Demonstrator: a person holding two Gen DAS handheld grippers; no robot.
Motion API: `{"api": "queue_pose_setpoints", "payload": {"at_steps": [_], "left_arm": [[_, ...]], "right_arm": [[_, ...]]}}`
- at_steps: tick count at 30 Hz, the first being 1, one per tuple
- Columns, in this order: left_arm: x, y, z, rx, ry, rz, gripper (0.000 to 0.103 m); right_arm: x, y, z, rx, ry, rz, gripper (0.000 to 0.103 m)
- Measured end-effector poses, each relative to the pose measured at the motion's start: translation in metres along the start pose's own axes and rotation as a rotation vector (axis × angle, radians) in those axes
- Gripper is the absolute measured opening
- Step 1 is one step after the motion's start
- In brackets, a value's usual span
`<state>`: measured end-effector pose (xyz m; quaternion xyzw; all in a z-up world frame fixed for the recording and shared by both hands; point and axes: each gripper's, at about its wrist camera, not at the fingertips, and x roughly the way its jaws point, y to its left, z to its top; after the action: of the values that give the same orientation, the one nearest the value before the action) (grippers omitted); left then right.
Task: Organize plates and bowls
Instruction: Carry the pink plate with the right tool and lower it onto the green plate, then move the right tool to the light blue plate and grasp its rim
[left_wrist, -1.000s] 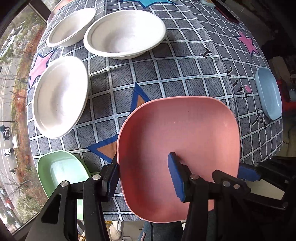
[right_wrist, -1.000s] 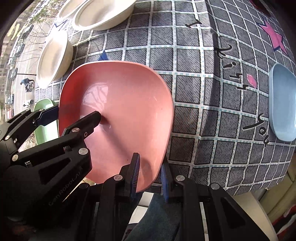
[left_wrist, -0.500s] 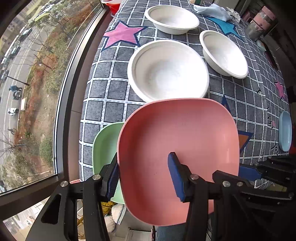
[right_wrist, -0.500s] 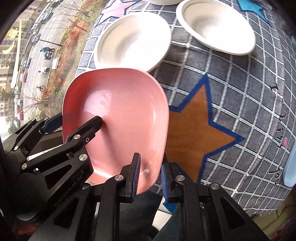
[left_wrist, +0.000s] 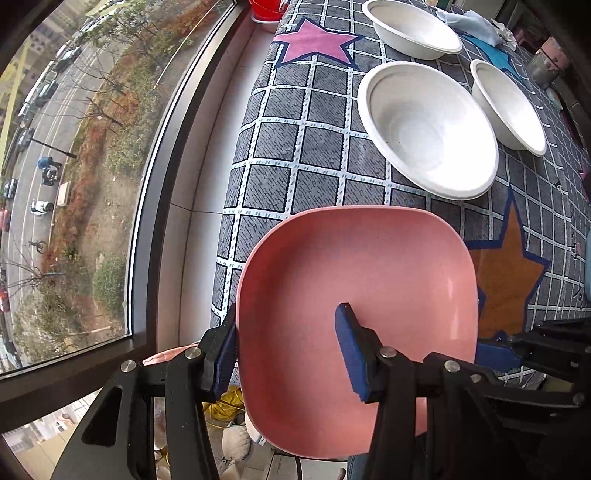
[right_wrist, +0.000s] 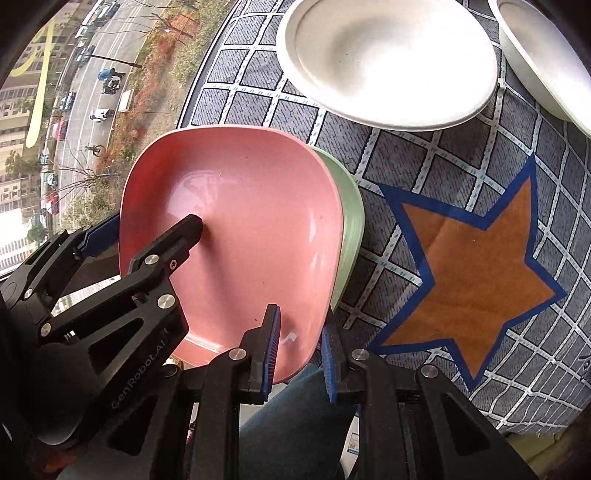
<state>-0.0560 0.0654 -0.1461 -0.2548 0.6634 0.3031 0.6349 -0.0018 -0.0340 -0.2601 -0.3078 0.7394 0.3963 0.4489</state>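
Note:
A pink square plate (left_wrist: 369, 288) is held by both grippers at the table's near left corner. My left gripper (left_wrist: 288, 350) is shut on its left rim. My right gripper (right_wrist: 301, 354) is shut on its right rim (right_wrist: 258, 229). In the right wrist view the pink plate lies directly over a green plate (right_wrist: 352, 229), of which only the right edge shows. I cannot tell whether they touch. Three white bowls (left_wrist: 424, 129) (left_wrist: 509, 107) (left_wrist: 410, 27) stand farther back on the checked tablecloth (left_wrist: 295, 147).
A window (left_wrist: 74, 166) with a dark frame runs along the table's left side, with a sill gap between. An orange star patch (right_wrist: 469, 273) lies right of the plates. A red container (left_wrist: 266, 7) and a blue cloth (left_wrist: 469, 26) are at the far end.
Both grippers carried the pink plate leftward across the table to the window-side corner. It now covers the green plate, which was in plain view beside it before.

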Motion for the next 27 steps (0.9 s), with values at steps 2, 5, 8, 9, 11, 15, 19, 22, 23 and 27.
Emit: {"api": "queue_pose_setpoints", "payload": {"at_steps": [2,5,8,9,11,15,19,22,23,27], "left_arm": [[0.006,0.002,0.000,0.002,-0.003,0.012,0.055],[0.013,0.016,-0.006,0.001,-0.019,0.051,0.073],[0.013,0.023,-0.008,-0.006,-0.037,0.065,0.081],[0.018,0.029,-0.007,-0.006,-0.035,0.053,0.081],[0.015,0.026,-0.006,-0.005,-0.039,0.038,0.081],[0.012,0.014,-0.001,0.042,-0.060,-0.010,0.081],[0.003,-0.026,0.001,0.162,-0.081,-0.062,0.081],[-0.002,-0.060,0.004,0.266,-0.096,-0.082,0.081],[-0.004,-0.075,0.005,0.293,-0.097,-0.090,0.081],[-0.009,-0.126,0.001,0.376,-0.084,-0.130,0.081]], "right_arm": [[0.002,-0.003,0.002,0.012,-0.002,-0.001,0.024],[-0.003,-0.003,0.003,0.026,-0.013,0.002,0.032],[-0.027,-0.024,-0.019,0.026,-0.054,-0.049,0.082],[-0.035,-0.027,-0.022,0.031,-0.080,-0.048,0.089],[-0.046,-0.038,-0.026,0.052,-0.110,-0.025,0.093],[-0.065,-0.076,-0.051,0.130,-0.139,-0.053,0.093],[-0.085,-0.113,-0.075,0.252,-0.162,-0.056,0.093],[-0.100,-0.152,-0.097,0.344,-0.185,-0.046,0.093],[-0.104,-0.163,-0.104,0.371,-0.196,-0.046,0.093],[-0.119,-0.206,-0.124,0.464,-0.235,-0.033,0.093]]}}
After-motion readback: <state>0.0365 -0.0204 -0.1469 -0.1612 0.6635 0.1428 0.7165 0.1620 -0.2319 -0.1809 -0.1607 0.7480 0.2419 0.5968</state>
